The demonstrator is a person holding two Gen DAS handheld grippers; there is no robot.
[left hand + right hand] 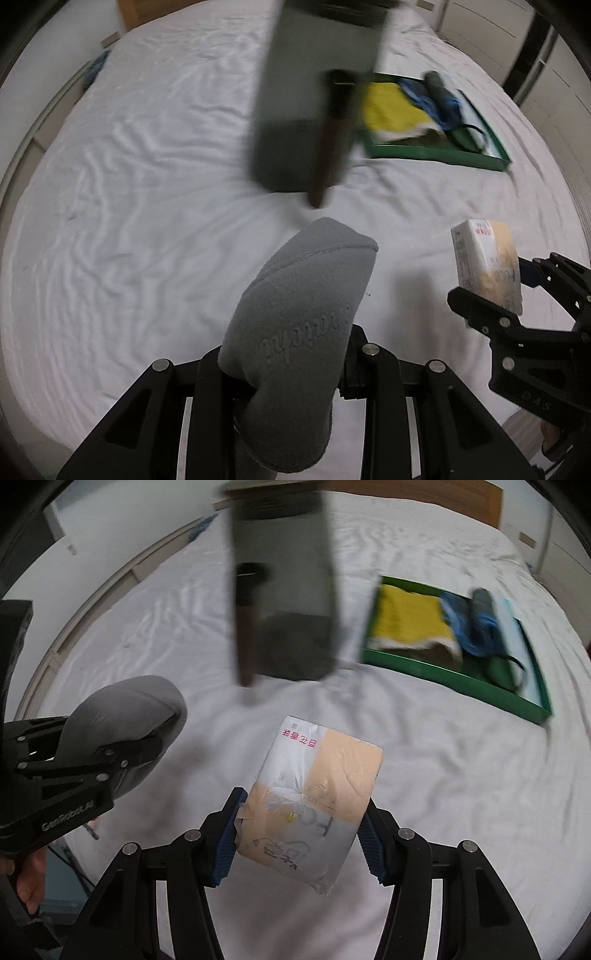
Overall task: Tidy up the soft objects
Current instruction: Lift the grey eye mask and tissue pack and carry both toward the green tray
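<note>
My left gripper [284, 354] is shut on a grey fleece slipper [306, 280] with embossed script, held toe-forward above the white bed sheet [147, 184]. To its right, my right gripper [491, 295] holds a soft tissue pack [484, 258]. In the right wrist view the right gripper [304, 801] has its blue pads [225, 845] pressed on both sides of the white and peach tissue pack [314, 794]. The left gripper [122, 753] with the grey slipper [129, 705] shows at the left. Both hang over the bed, short of a blurred dark grey bin [288, 590].
The grey bin [317, 92] has a brown handle [328, 147] on its near side. Right of it lies a green tray [443, 157] with a yellow cloth [391, 107], a blue cloth [424, 99] and a dark folded umbrella [439, 85]. A hand [29, 882] grips the left tool.
</note>
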